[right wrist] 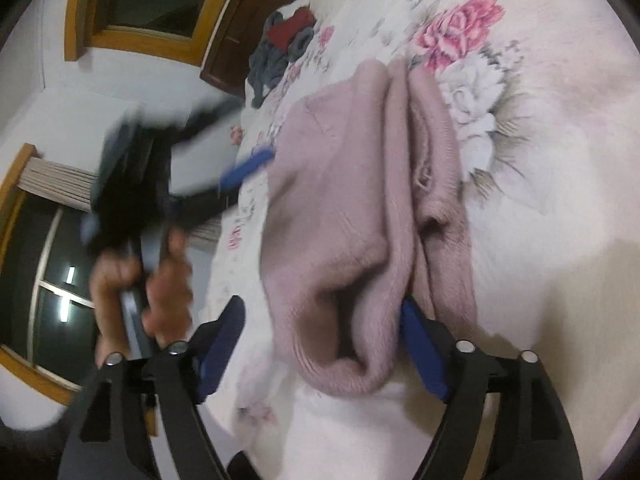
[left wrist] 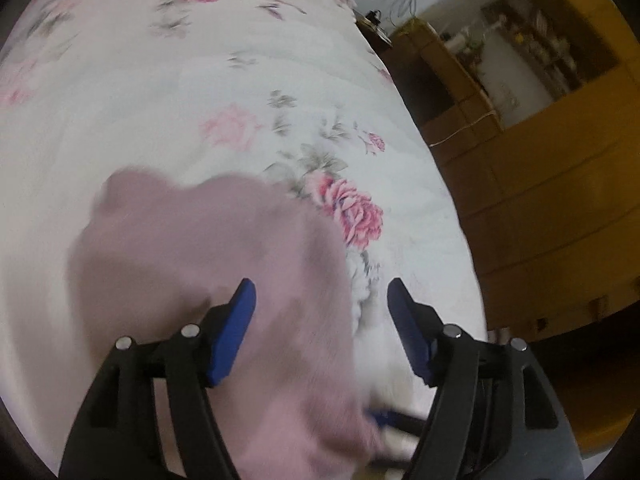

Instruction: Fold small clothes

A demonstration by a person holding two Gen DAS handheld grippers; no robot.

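Both tongs wide, gripping nothing. Pink knit garment (right wrist: 352, 208) bunched between right gripper (right wrist: 320, 344) fingers, under left gripper (left wrist: 320, 328). Pinch edges w/ both, spread flat before folding.

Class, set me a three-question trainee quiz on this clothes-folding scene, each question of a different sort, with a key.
1. True or false: the left gripper is shut on the pink sweater.
2. The bedspread shows: A stripes, B flowers, C checks?
3. Fill in: the pile of dark clothes lies at the bed's far ____.

Key: 1 false, both the left and the right gripper stand open. 2 B. 3 edge.
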